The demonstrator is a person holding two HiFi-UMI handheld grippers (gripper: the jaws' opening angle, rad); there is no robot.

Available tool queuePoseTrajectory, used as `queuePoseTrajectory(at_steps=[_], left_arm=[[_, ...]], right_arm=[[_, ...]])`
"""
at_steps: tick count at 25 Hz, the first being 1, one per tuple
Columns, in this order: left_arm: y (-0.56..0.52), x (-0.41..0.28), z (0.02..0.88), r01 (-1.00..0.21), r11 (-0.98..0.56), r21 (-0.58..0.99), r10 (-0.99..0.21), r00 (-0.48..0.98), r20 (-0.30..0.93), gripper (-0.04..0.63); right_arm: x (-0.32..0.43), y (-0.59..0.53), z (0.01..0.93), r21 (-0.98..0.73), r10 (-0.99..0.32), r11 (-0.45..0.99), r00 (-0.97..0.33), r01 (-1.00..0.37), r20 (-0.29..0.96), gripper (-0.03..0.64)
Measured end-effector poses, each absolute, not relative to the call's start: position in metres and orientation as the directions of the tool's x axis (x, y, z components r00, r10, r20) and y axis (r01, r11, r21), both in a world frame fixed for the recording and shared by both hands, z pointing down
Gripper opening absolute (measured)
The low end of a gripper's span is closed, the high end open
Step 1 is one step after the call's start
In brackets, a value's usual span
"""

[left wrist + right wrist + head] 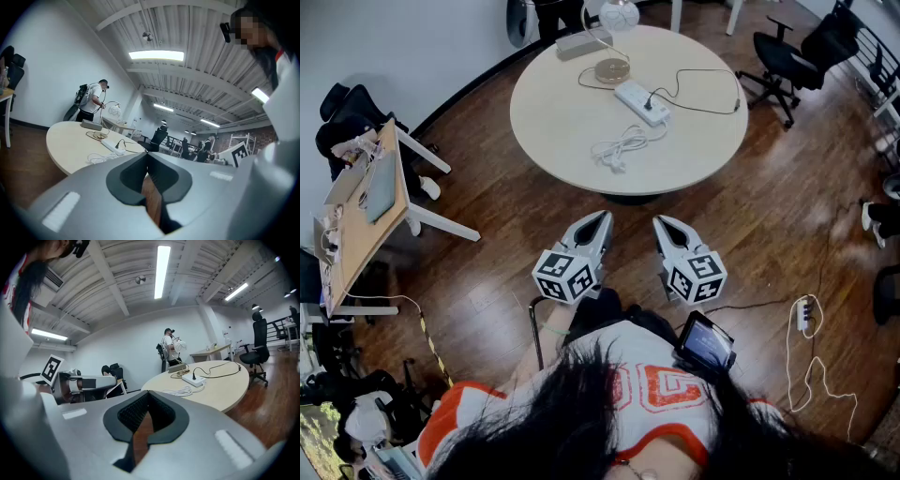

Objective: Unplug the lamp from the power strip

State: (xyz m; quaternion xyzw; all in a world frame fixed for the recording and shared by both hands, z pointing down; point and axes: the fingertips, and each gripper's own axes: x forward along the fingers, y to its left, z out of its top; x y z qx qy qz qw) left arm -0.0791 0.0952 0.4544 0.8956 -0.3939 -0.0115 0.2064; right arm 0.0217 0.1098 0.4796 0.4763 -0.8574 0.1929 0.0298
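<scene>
**Both tongs clenched and empty, short of the counter**

The left tongs (602, 221) and right tongs (660, 225) are clenched on nothing. They hang side by side over the brown wooden floor (487, 244), off the near edge of the round beige counter (553, 122). The white rectangular power strip (641, 101) lies near the counter's middle, with a black plug (649, 105) in it. The lamp with a round wooden base (612, 70) stands just beyond, toward the far edge.

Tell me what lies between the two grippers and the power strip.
Head view: past the left gripper and right gripper comes wood floor, then the table's near edge, then a bundled white cable just before the power strip.
</scene>
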Motion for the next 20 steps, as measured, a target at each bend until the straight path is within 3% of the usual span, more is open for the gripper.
queuePoseTrajectory(at_steps=[20], left_arm=[[-0.013,-0.063,0.467,-0.646,-0.632,0.428,-0.657,0.74,0.147,0.0]], right_arm=[[0.03,0.016,0.498,-0.317,-0.81,0.415,-0.505,-0.853,0.297,0.002]])
